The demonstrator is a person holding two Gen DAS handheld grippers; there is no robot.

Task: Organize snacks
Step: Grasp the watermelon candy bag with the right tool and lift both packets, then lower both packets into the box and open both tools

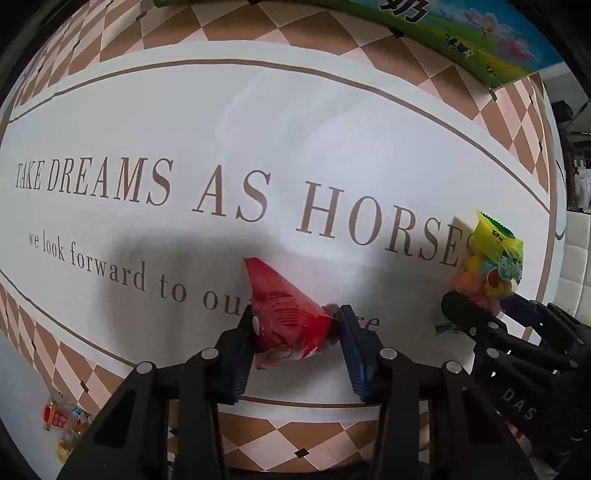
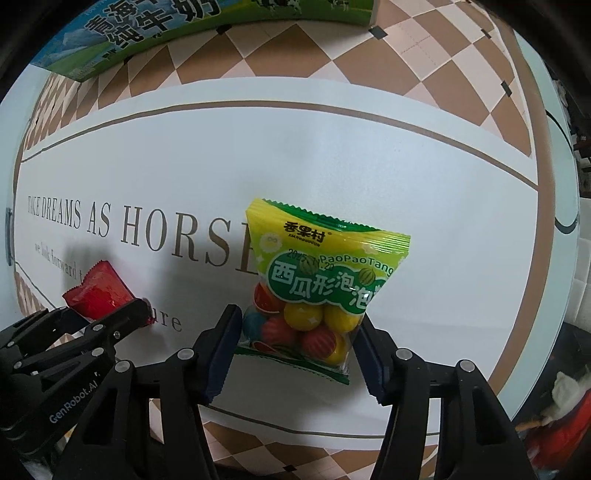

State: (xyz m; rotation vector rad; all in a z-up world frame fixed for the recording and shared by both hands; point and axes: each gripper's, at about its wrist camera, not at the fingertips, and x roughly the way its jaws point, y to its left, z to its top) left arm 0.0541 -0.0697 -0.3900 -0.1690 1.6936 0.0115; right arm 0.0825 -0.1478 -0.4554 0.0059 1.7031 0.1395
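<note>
My left gripper (image 1: 295, 325) is shut on a red snack packet (image 1: 284, 306), held just above the white tablecloth; it also shows in the right wrist view (image 2: 98, 295), at the lower left. My right gripper (image 2: 297, 328) is shut on a yellow-green bag of watermelon-shaped bubble gum balls (image 2: 317, 284), its jaws pressing the bag's lower sides. That bag also shows at the right of the left wrist view (image 1: 491, 258), with the right gripper below it. The two grippers are side by side, left one to the left.
A green and blue milk carton box (image 2: 147, 33) lies at the table's far edge; it also shows in the left wrist view (image 1: 480, 40). The tablecloth (image 1: 258, 147) has printed lettering and a brown checkered border. More small snack packets (image 1: 62, 424) lie at the near left edge.
</note>
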